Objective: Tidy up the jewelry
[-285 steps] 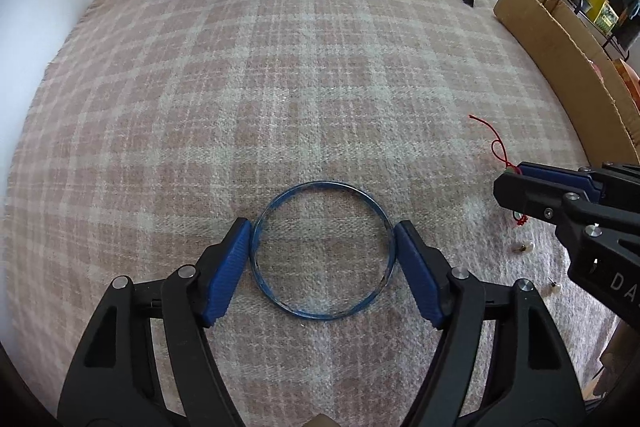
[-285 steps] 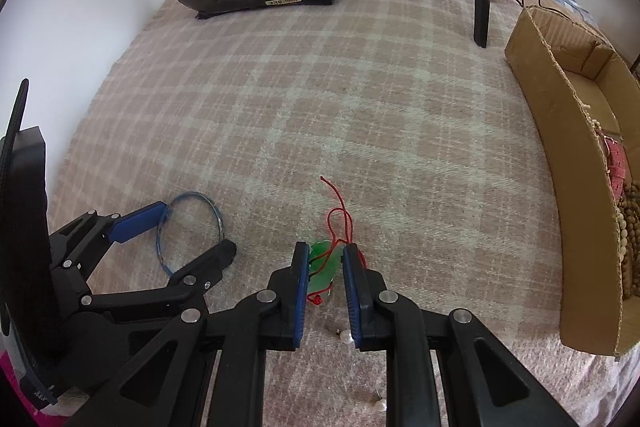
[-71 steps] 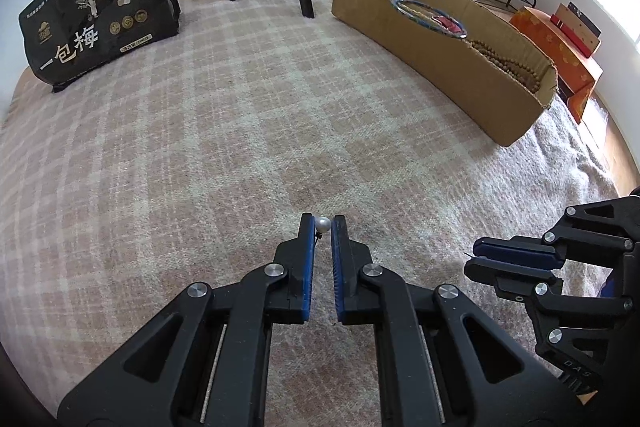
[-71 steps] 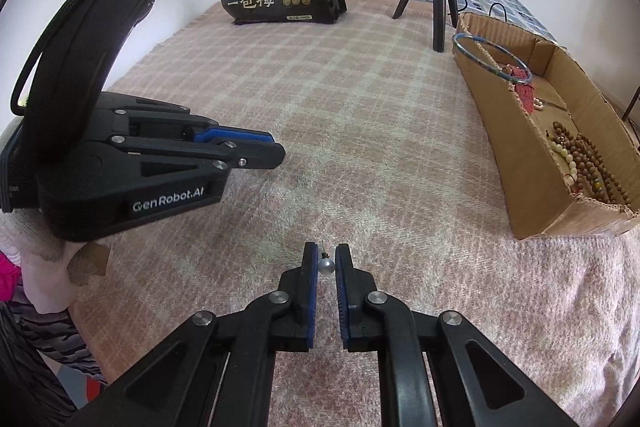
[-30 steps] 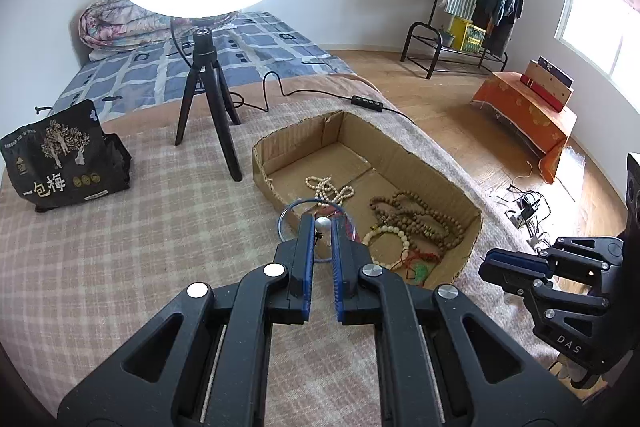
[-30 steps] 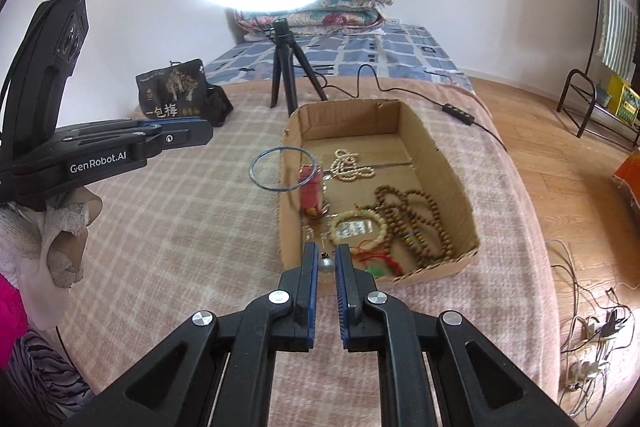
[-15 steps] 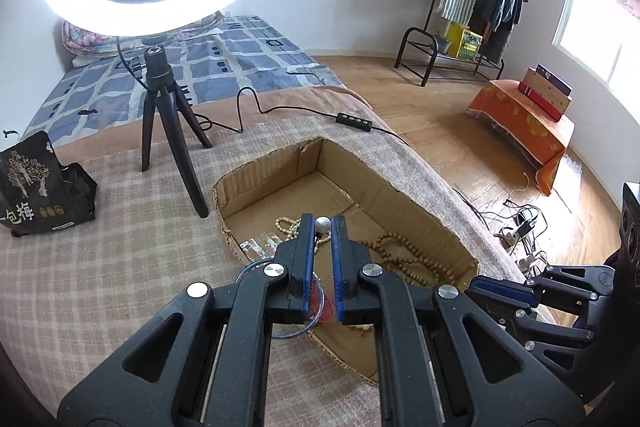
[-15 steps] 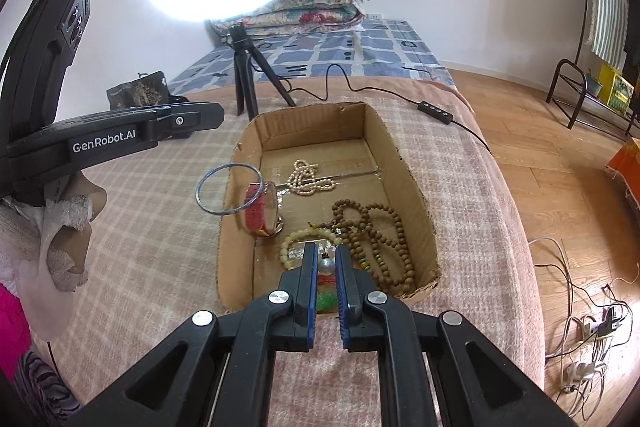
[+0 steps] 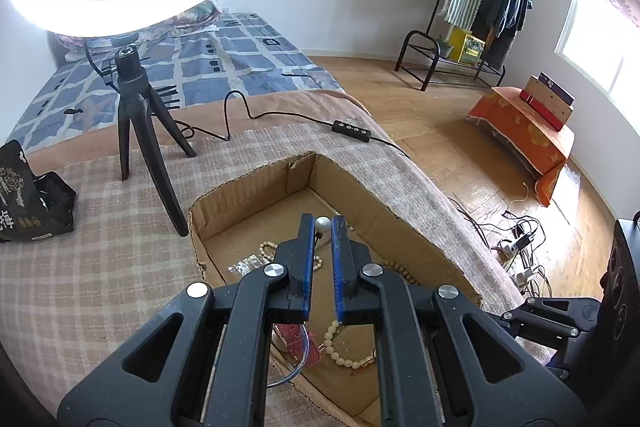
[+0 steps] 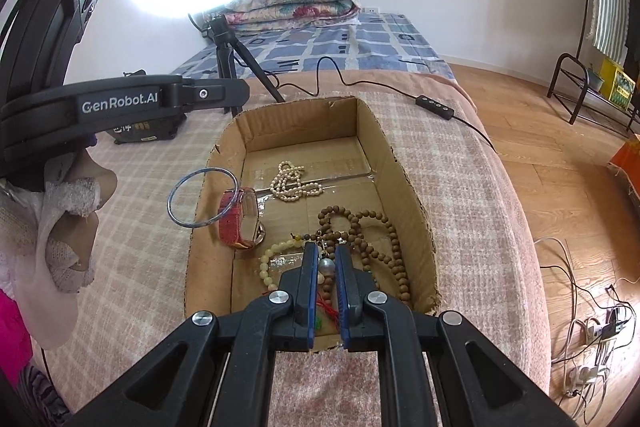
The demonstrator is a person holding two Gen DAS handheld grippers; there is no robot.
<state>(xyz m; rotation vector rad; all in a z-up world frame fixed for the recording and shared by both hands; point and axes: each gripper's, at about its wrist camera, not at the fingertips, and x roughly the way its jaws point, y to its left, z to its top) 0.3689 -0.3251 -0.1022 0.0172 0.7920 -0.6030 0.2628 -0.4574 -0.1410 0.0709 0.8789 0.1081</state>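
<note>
My left gripper [image 9: 322,225] is shut on a small pearl earring [image 9: 323,224] and holds it above the open cardboard box [image 9: 360,201]. My right gripper [image 10: 326,259] is shut on a second pearl earring [image 10: 327,265], above the near end of the same box [image 10: 404,187]. In the box lie a white pearl strand [image 10: 292,183], brown wooden beads [image 10: 372,235], a pale bead bracelet [image 10: 272,255] and a red-strapped watch [image 10: 240,217]. A blue bangle [image 10: 202,197] leans on the box's left wall.
The box sits on a pink plaid blanket [image 10: 140,211]. A ring light on a black tripod [image 9: 138,119] stands behind the box, its cable and remote [image 10: 434,105] trailing right. A black snack bag [image 9: 28,199] lies at far left. The bed edge drops to wooden floor on the right.
Both grippers have moved forward over the box, each still pinching its pearl earring. The box now fills more of both views.
</note>
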